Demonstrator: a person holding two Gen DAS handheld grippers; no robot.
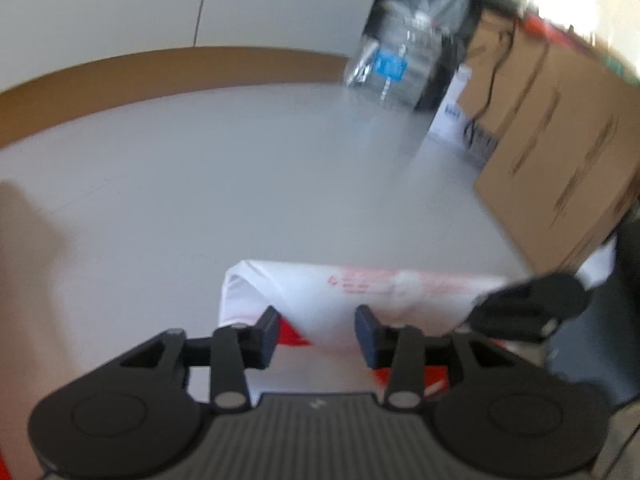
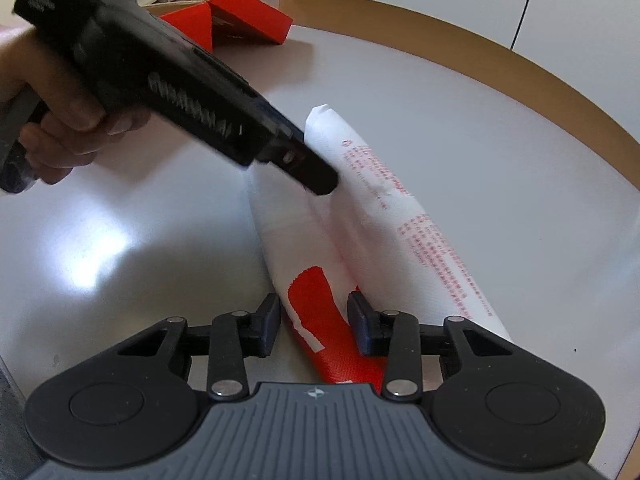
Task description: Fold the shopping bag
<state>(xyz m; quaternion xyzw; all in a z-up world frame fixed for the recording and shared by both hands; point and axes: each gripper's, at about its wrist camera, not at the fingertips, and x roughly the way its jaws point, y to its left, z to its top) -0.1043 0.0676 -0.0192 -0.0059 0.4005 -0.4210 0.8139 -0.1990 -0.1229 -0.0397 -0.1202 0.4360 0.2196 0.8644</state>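
The shopping bag is white with red print and a red patch. It lies as a long, narrow, loosely folded strip on the pale round table. My right gripper is open at the strip's near end, and the red patch lies between its fingers. My left gripper is open over the bag near its other end, with white fabric between its fingers. In the right wrist view the left gripper comes in from the upper left, held by a hand, its tip on the bag. The right gripper shows blurred at the bag's right end.
A red box lies at the table's far side. A large cardboard box stands to the right, with a wrapped pack of bottles behind it. The table has a wooden rim.
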